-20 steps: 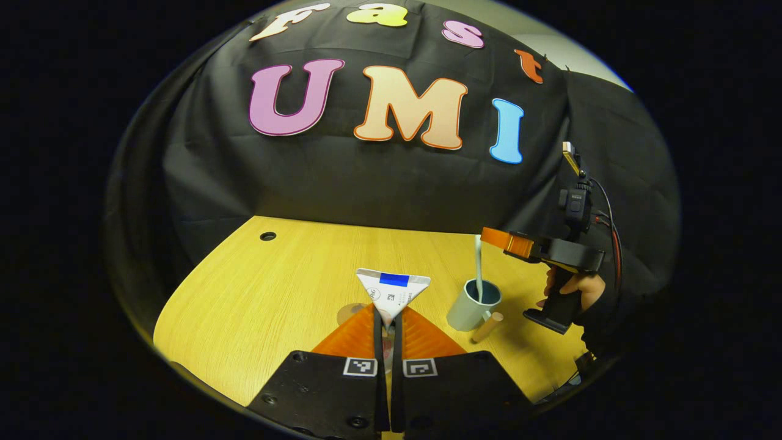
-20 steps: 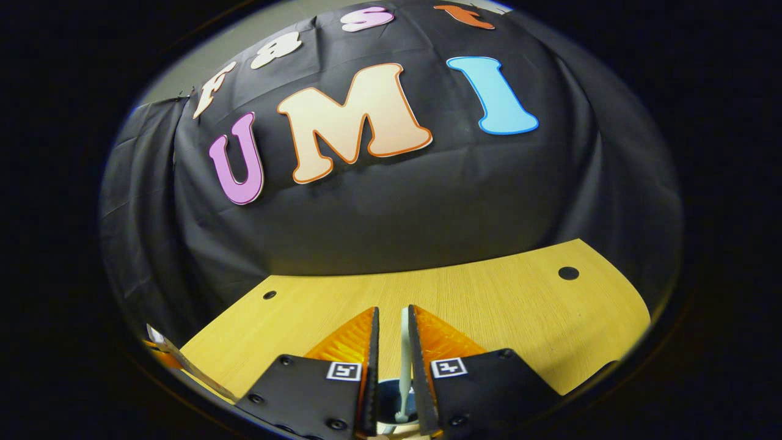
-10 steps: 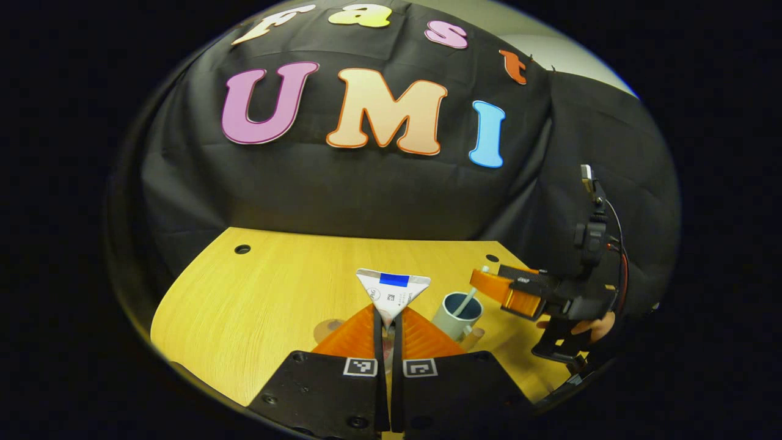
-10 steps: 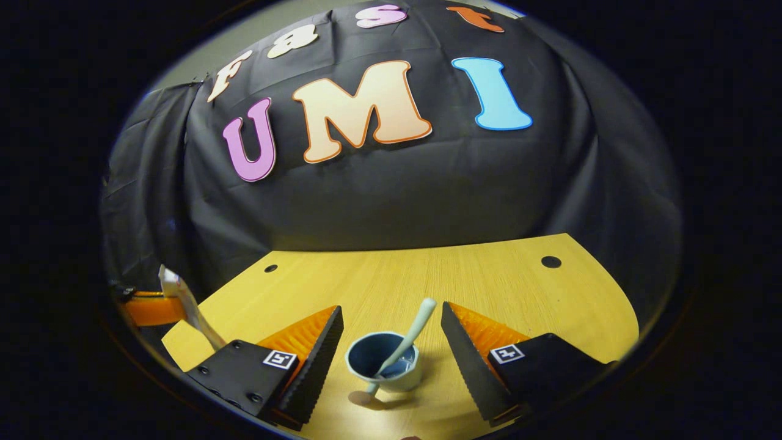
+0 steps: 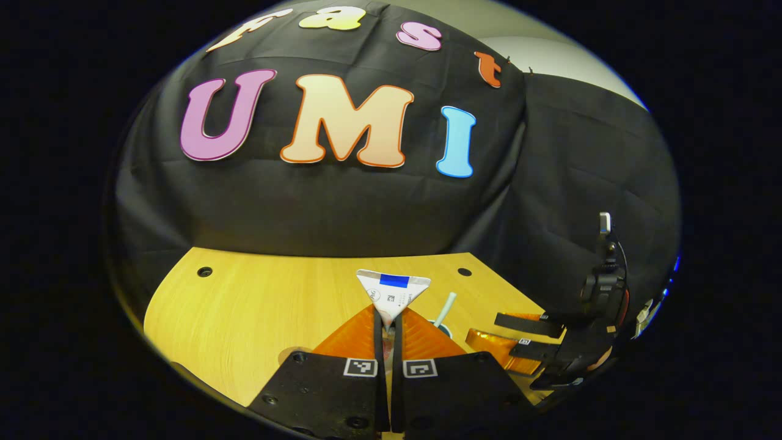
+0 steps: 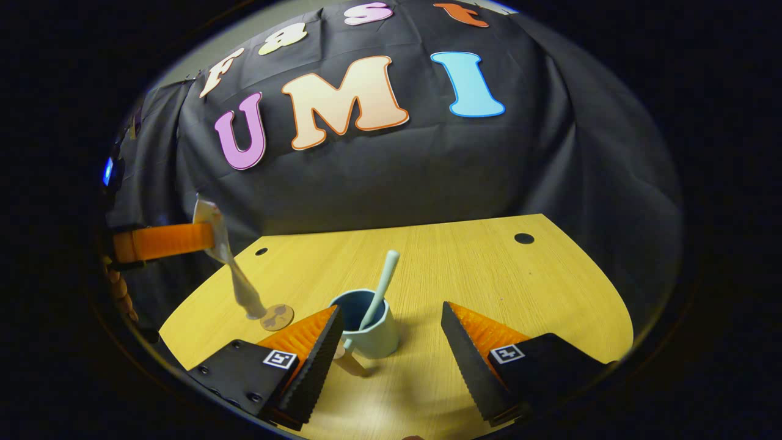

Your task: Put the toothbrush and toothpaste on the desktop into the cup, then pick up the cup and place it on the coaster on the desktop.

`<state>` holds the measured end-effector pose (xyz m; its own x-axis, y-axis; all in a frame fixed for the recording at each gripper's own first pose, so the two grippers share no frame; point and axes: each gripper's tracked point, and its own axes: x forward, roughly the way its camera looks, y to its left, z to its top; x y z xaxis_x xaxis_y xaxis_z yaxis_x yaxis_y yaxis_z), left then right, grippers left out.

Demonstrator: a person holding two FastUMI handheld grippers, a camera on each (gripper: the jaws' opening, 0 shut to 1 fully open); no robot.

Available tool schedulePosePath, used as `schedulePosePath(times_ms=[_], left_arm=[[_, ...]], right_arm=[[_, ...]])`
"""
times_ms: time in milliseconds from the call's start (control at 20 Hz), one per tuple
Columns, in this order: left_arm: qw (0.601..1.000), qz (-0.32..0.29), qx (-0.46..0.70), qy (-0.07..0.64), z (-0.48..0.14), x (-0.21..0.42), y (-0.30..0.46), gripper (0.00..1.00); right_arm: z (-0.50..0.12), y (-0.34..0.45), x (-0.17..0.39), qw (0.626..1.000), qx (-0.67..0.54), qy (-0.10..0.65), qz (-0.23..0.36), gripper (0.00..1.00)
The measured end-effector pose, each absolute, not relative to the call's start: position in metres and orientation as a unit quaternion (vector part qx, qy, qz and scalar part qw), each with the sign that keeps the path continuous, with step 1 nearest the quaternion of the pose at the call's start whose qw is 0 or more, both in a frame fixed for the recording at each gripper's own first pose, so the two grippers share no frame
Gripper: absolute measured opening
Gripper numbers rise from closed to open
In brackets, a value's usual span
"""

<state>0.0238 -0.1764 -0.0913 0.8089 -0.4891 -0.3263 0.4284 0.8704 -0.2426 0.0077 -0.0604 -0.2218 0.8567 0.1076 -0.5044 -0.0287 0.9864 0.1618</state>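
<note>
On the yellow wooden desktop (image 6: 476, 275) stands the pale blue cup (image 6: 368, 330), and the toothbrush (image 6: 380, 287) is already inside it, leaning against the rim with one end up. The right gripper (image 6: 388, 360) hangs low just in front of the cup with its jaws spread wide and nothing between them. The left gripper (image 5: 387, 327) has its jaws pressed on the toothpaste tube (image 5: 393, 293); in the right gripper view the tube (image 6: 229, 269) hangs down above the small round coaster (image 6: 277, 316), which lies beside the cup on its left.

So the toothbrush part looks done and the toothpaste part is in hand. Next, I think, the left gripper must carry the tube over the cup opening, lower its bottom end past the rim beside the toothbrush, and then let go. The free gripper should stay clear of the cup.
</note>
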Motion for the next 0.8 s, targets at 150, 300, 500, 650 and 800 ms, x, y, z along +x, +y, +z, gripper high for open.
schedulePosePath(times_ms=[150,300,500,650,800], left_arm=[[0.943,-0.265,-0.079,0.186,-0.087,0.03,-0.199,0.0],[0.936,-0.287,-0.083,0.186,-0.086,0.035,-0.224,0.01],[0.925,-0.307,-0.099,0.198,-0.097,0.038,-0.251,0.01],[0.924,-0.305,-0.107,0.207,-0.107,0.043,-0.262,0.01],[0.924,-0.293,-0.109,0.219,-0.124,0.05,-0.269,0.01]], right_arm=[[-0.223,-0.067,-0.004,0.959,0.077,0.271,0.027,0.99],[-0.222,-0.076,-0.013,0.959,0.074,0.273,0.019,0.95],[-0.22,-0.086,-0.023,0.959,0.076,0.274,0.009,0.99],[-0.218,-0.093,-0.031,0.958,0.076,0.276,0.004,0.95],[-0.219,-0.103,-0.035,0.958,0.071,0.278,-0.003,0.94]])
